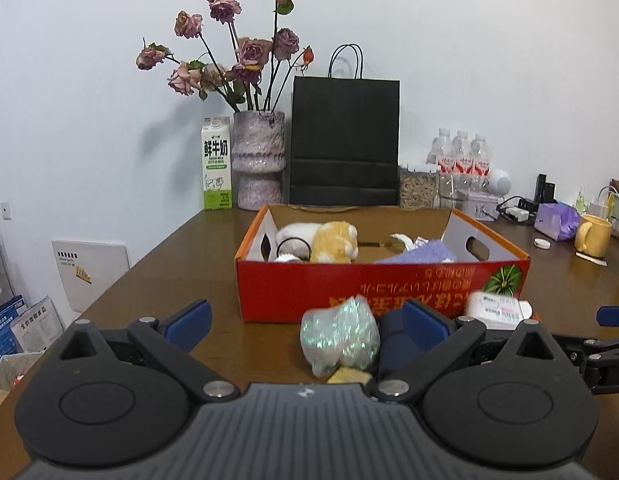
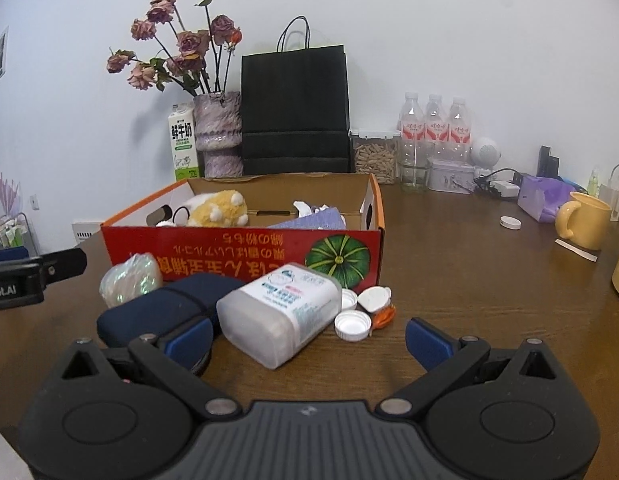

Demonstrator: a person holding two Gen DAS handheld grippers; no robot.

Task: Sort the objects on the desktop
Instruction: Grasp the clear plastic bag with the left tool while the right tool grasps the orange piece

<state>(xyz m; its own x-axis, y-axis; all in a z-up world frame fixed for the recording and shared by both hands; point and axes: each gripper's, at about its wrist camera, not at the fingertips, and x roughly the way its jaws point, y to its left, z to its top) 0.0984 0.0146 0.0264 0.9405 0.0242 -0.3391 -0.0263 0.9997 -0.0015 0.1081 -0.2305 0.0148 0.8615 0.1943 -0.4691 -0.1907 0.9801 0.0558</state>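
Left tool (image 1: 307, 320) stands spread wide over the worktop (image 1: 181, 264), holding nothing; a glittery bag (image 1: 339, 338) lies between its fingers, with a navy case (image 1: 393, 344) touching the bag at 3 o'clock. Right tool (image 2: 309, 338) is likewise spread and empty, a white plastic bottle (image 2: 279, 314) lying tilted between its fingers. Bottle caps (image 2: 352, 325) sit just beside the bottle. The red cardboard box (image 2: 245, 252) stands at 12 o'clock, holding a plush toy (image 2: 219, 210).
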